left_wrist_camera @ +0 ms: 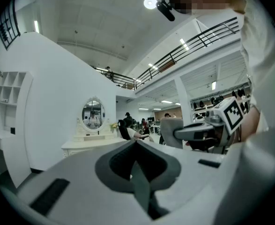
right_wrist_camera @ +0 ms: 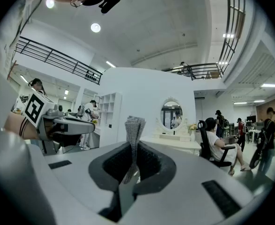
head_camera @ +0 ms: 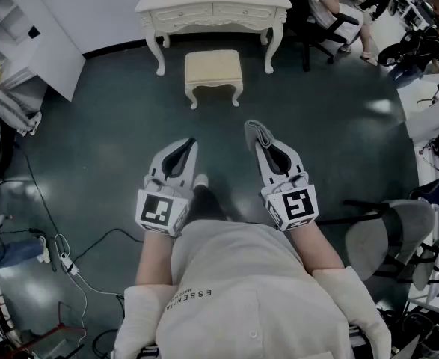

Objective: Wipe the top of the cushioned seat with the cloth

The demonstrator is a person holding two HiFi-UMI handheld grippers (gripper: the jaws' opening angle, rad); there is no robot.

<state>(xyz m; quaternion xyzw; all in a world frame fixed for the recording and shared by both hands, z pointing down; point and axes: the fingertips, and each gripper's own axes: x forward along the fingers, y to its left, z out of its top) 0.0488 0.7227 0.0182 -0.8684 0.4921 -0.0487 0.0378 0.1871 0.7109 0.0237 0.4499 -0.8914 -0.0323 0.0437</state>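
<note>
Left gripper (head_camera: pixel 188 146): we hold its fingers pressed together, with nothing between them.
Right gripper (head_camera: pixel 257 140): its fingers pinch the grey cloth (right_wrist_camera: pixel 134 131), which stands up past the tips.
Cushioned seat (head_camera: pixel 213 67): it stands on the floor (head_camera: pixel 114 148) at 12 o'clock, well apart from both grippers.
Dressing table (head_camera: pixel 213 6): it is just beyond the seat, at 12 o'clock.

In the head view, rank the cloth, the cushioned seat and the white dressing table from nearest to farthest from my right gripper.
1. The cloth: pinched in the jaws of the right gripper.
2. The cushioned seat: ahead on the floor, slightly left.
3. The dressing table: beyond the seat, farthest ahead.
</note>
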